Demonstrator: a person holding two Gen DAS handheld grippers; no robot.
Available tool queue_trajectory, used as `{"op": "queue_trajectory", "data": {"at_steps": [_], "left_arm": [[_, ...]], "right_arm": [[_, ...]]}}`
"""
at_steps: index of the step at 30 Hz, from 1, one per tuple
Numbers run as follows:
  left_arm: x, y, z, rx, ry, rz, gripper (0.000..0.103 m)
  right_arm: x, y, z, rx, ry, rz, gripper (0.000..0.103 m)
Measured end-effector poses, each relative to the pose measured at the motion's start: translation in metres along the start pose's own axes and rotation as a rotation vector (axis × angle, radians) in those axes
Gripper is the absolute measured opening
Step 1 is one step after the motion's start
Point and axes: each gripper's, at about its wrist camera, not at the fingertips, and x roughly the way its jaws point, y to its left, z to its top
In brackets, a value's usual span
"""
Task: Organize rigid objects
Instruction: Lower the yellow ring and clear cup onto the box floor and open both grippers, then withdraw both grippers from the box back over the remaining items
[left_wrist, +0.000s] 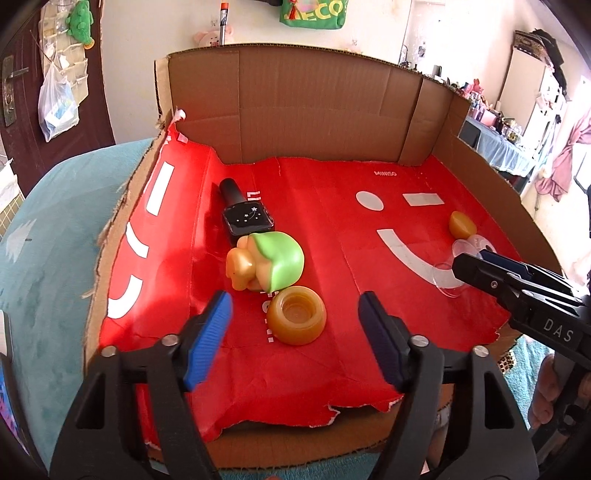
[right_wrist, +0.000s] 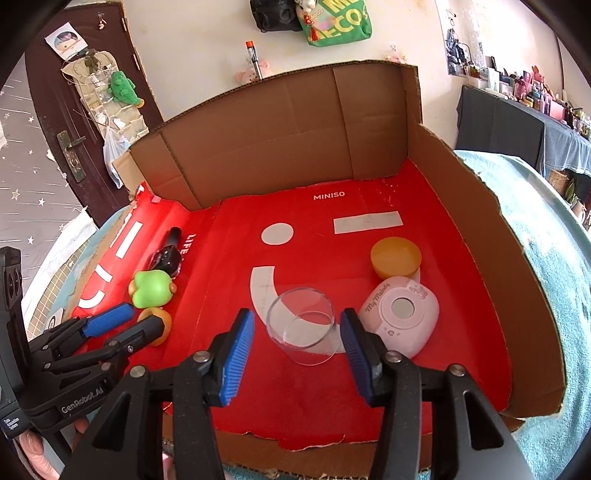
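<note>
My left gripper (left_wrist: 295, 314) is open, its blue pads on either side of an amber round base (left_wrist: 297, 320) lying hollow side up. Just beyond lie a green-capped toy figure (left_wrist: 267, 263) and a black smartwatch (left_wrist: 245, 218). My right gripper (right_wrist: 297, 332) is open around a clear glass cup (right_wrist: 302, 325) lying on its side. A pink My Melody device (right_wrist: 400, 315) lies to its right, and an amber lid (right_wrist: 396, 257) beyond that. The left gripper also shows in the right wrist view (right_wrist: 127, 323).
Everything lies on a red MINISO sheet (right_wrist: 229, 387) inside a cut-open cardboard box (right_wrist: 280, 140) with raised back and side walls. The box rests on a teal blanket (left_wrist: 44, 266). A door and a wall with hanging items stand behind.
</note>
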Motion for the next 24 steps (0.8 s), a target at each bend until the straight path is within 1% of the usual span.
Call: {"op": "queue_trajectory", "data": {"at_steps": [2, 4, 9, 11, 13, 16, 18, 20, 21, 22, 24], "left_arm": [[-0.003, -0.001, 0.000, 0.002, -0.006, -0.001, 0.071], [-0.007, -0.002, 0.000, 0.002, -0.013, 0.001, 0.074], [-0.018, -0.004, -0.001, 0.002, -0.035, -0.005, 0.078], [-0.023, -0.006, -0.002, 0.004, -0.045, -0.007, 0.083], [-0.027, -0.007, -0.002, 0.008, -0.060, 0.004, 0.093], [-0.037, -0.009, -0.004, 0.012, -0.089, 0.017, 0.094], [-0.042, -0.009, -0.005, 0.011, -0.097, 0.011, 0.094], [-0.046, -0.010, -0.006, 0.011, -0.106, 0.008, 0.097], [-0.048, -0.010, -0.006, 0.012, -0.111, 0.009, 0.101], [-0.051, -0.011, -0.007, 0.013, -0.118, 0.012, 0.103], [-0.055, -0.012, -0.009, 0.012, -0.132, 0.018, 0.103]], "right_arm": [[-0.004, 0.001, 0.000, -0.008, -0.012, -0.004, 0.056], [-0.008, 0.001, 0.000, -0.006, -0.021, 0.002, 0.058], [-0.021, 0.000, 0.000, 0.010, -0.048, 0.023, 0.065], [-0.026, 0.001, -0.001, 0.010, -0.056, 0.031, 0.068], [-0.031, 0.002, -0.001, 0.006, -0.063, 0.039, 0.071], [-0.042, 0.005, -0.003, 0.000, -0.087, 0.052, 0.077], [-0.049, 0.007, -0.003, 0.002, -0.107, 0.067, 0.084], [-0.057, 0.007, -0.003, 0.007, -0.124, 0.082, 0.087], [-0.060, 0.007, -0.003, 0.009, -0.132, 0.090, 0.090], [-0.063, 0.007, -0.003, 0.012, -0.140, 0.097, 0.092], [-0.070, 0.008, -0.005, 0.015, -0.159, 0.111, 0.099]]}}
